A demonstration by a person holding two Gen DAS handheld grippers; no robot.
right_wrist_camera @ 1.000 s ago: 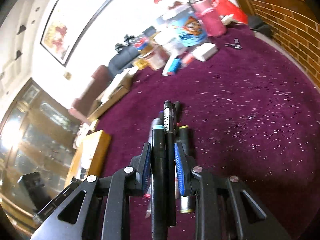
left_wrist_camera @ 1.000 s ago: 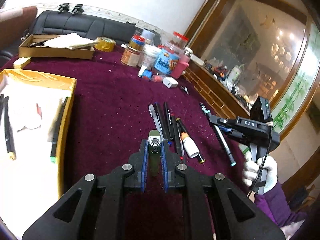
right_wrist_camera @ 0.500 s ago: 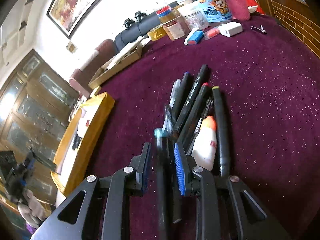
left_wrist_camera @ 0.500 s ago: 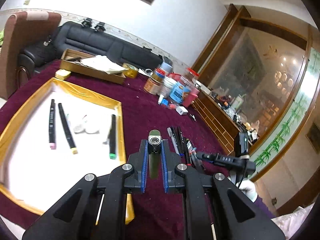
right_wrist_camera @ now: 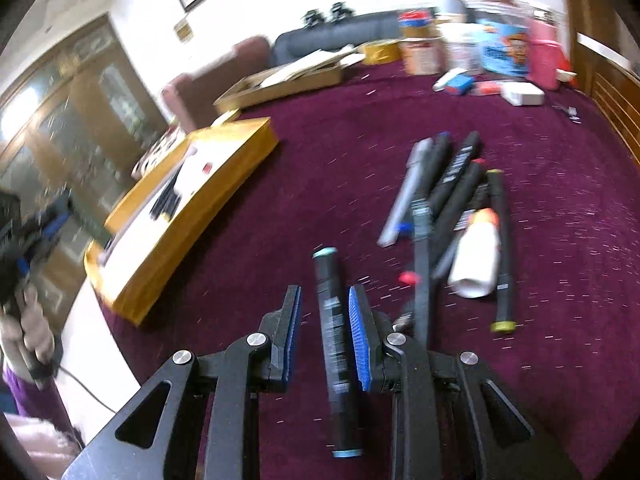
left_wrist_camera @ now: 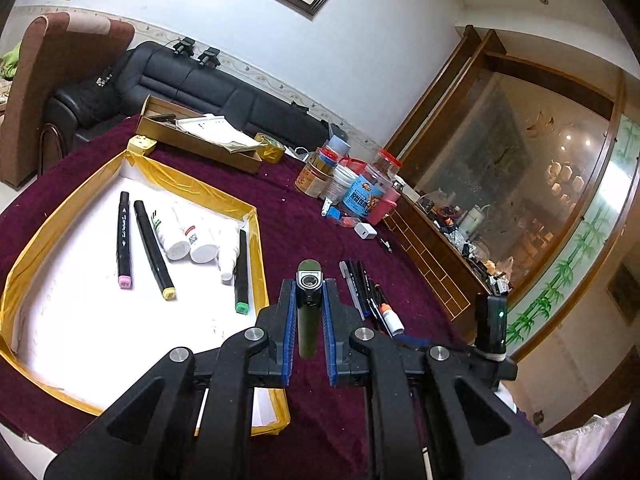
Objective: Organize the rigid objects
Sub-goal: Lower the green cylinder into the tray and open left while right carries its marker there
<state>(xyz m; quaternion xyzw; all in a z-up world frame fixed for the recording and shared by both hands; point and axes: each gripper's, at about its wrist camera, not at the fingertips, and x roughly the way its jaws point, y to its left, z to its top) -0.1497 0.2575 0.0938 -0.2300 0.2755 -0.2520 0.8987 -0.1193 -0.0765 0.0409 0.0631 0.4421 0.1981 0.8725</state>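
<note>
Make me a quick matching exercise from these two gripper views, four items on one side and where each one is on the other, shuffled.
Items:
1. olive green lighter
2. teal-capped marker
3. pink-capped marker
4. white charger block

Places:
A. lying in the gold-rimmed tray
B. between the right gripper's pads
C. on the maroon cloth near the jars
D. clamped in the left gripper

Pairs: 1-D, 2-B, 3-A, 4-C
</note>
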